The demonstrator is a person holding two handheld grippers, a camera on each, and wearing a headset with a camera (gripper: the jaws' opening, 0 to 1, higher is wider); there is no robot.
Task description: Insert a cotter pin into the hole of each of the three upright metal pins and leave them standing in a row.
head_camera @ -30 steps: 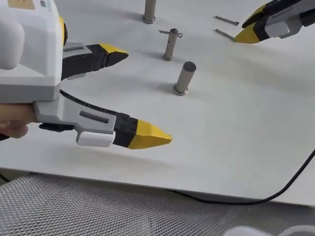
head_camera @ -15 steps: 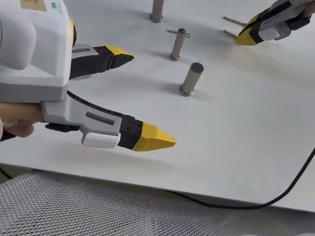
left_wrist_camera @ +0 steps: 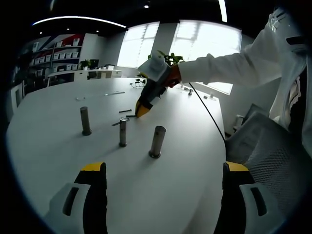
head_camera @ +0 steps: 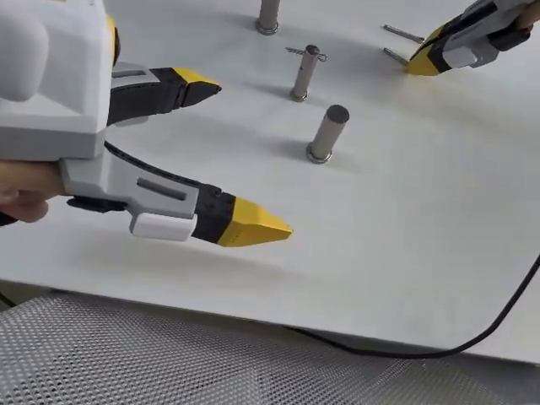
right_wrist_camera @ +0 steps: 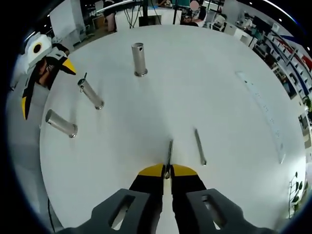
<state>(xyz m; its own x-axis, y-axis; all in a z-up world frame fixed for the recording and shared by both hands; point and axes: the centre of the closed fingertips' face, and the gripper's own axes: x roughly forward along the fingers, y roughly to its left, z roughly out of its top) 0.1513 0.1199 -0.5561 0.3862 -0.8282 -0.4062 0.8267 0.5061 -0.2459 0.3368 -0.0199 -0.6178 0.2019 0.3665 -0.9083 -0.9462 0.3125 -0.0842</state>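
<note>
Left gripper [head_camera: 246, 157]: at the left, above the white tabletop [head_camera: 422, 211], fingers spread wide and released, nothing between them.

Three metal pins stand upright in a diagonal row (running away from the person), well apart from the left gripper:
- near pin [head_camera: 326, 133]
- middle pin [head_camera: 305, 76]
- far pin [head_camera: 268, 15]

The middle pin carries a fitted cotter pin [head_camera: 302, 53] crosswise through its top.

Right gripper [head_camera: 413, 66]: upper right, tips down at the tabletop. In the right gripper view its fingers are clenched on the near end of a gripped cotter pin [right_wrist_camera: 169, 153] that lies flat. A loose cotter pin [right_wrist_camera: 199, 146] lies just beside it, apart from the fingers.
</note>
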